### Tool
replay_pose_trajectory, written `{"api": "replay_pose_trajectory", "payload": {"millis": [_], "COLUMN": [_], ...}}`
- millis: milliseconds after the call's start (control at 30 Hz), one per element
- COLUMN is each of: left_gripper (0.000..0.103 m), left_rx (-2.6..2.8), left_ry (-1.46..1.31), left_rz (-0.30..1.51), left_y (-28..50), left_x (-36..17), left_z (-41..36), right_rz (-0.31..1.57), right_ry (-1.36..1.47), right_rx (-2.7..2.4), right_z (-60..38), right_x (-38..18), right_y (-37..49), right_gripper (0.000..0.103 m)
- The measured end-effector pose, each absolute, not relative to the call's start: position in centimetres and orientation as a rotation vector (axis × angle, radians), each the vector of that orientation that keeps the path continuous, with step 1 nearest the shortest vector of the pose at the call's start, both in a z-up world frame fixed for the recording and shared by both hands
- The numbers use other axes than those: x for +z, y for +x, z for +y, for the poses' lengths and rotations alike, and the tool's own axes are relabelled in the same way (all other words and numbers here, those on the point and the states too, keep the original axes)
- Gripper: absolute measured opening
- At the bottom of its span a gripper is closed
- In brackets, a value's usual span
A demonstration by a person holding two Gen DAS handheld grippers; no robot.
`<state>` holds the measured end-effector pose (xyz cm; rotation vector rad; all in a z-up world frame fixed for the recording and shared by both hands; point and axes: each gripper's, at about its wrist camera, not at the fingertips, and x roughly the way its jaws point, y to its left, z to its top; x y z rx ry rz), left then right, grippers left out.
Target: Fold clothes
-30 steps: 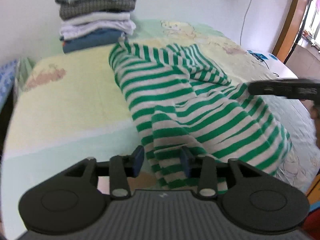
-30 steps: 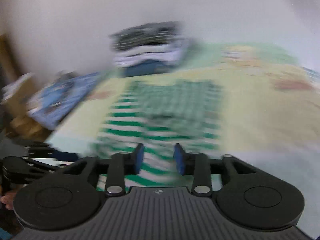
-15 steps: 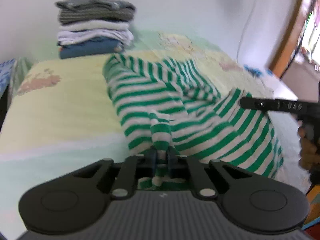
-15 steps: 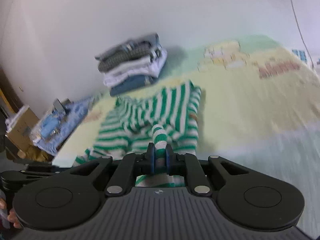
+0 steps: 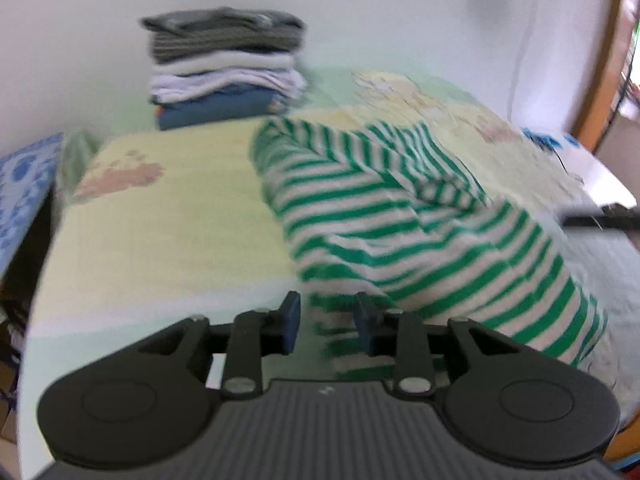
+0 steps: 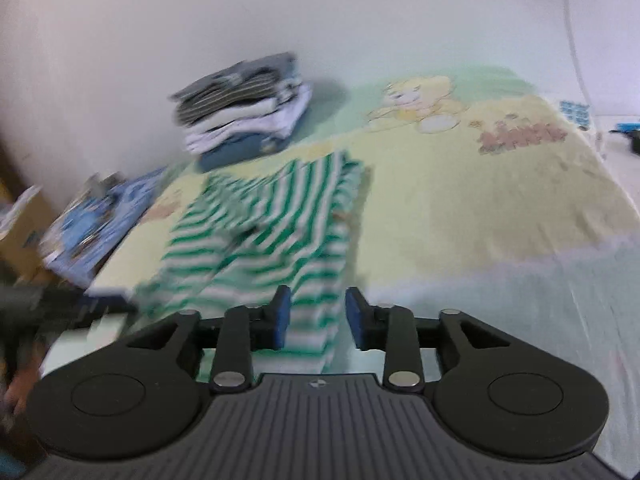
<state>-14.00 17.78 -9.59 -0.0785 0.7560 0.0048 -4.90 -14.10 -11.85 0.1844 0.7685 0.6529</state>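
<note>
A green-and-white striped garment (image 5: 400, 232) lies crumpled on the bed, also seen in the right wrist view as a striped garment (image 6: 276, 220). My left gripper (image 5: 327, 322) hovers at its near hem with jaws opening; striped cloth lies between the blue pads (image 5: 291, 316) but they do not press on it. My right gripper (image 6: 316, 312) is at the other near corner, jaws opening too, with a strip of the cloth loose between its pads (image 6: 282, 312). The other gripper shows as a dark bar (image 5: 600, 218) at the far right of the left view.
A stack of folded clothes (image 5: 224, 68) sits at the head of the bed against the white wall, also visible as a stack (image 6: 244, 108). The bed sheet (image 6: 480, 200) is pale yellow and green with cartoon prints. A blue printed box (image 6: 92, 224) lies off the bed's left side.
Half a second ago both grippers were pinched shut on folds of the striped garment. Both have now let go and their jaws stand apart, and the cloth has dropped back onto the bed.
</note>
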Motion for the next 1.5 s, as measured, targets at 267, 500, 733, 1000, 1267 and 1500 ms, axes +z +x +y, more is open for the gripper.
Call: {"api": "replay_pose_trajectory", "payload": {"millis": [267,500,733,1000,1267,1500], "left_gripper": [0.052,0.048,0.048,0.06,0.064,0.058], "left_rx": [-0.128,-0.071,-0.083,-0.101,-0.141,-0.165], "left_ry": [-0.114,-0.032,-0.075,0.099,0.065,0.08], "left_rz": [0.77,0.874,0.828,0.807,0.788,0.789], "left_y": [-15.8,-14.9,-15.0,-14.8,-15.2,-12.2], "left_x": [-8.8,-12.5,-10.6,-9.6,-9.8,-11.0], "left_z": [14.6,13.0,13.5,12.7,12.2,11.5], "right_rz": [0.963,0.93,0.618,0.678,0.664,0.637], "right_ry": [0.182,0.048,-0.086,-0.424,-0.351,-0.259], "right_rx": [0.697,0.569,0.858,1.094,0.992,0.859], "right_z": [-13.6,-14.4,-6.5,1.5,1.5,-0.7], "right_x": [-15.1,-14.4,-9.5,-13.7,-14.0,-14.1], "right_y": [-7.7,-7.5,-7.1,-5.0,-2.7,-2.5], "right_gripper": [0.023,0.008,0.031,0.01,0.003,0.009]}}
